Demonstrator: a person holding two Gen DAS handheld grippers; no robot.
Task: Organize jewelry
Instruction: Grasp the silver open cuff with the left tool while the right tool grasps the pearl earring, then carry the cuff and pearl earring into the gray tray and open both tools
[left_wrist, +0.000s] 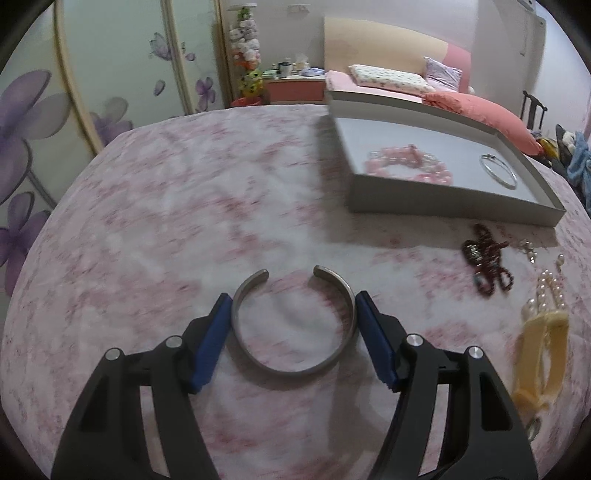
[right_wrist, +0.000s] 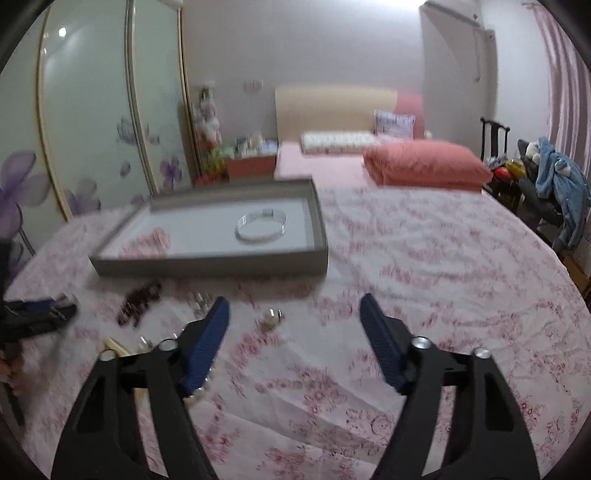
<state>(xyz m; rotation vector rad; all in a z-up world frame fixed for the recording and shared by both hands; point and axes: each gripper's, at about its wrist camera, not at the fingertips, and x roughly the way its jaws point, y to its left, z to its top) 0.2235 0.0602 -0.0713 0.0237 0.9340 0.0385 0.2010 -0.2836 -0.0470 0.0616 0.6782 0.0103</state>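
- Done: pink bead bracelet (left_wrist: 410, 166) and silver bangle (left_wrist: 498, 170) lie in the gray tray (left_wrist: 454, 206).
- Left: left gripper (left_wrist: 293, 308) fingers spread around the open cuff bracelet (left_wrist: 293, 325); garnet beads (left_wrist: 487, 258) and pearls (left_wrist: 546, 291) wait on the bed.
- Right gripper (right_wrist: 294, 308) fingers spread, empty.

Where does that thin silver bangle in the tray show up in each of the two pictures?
Left wrist view: the silver bangle lies at the right end of the grey tray, upper right of the picture.
Right wrist view: the bangle lies right of centre in the tray, above picture centre.
Shared landmark: the pink beads in the same tray.
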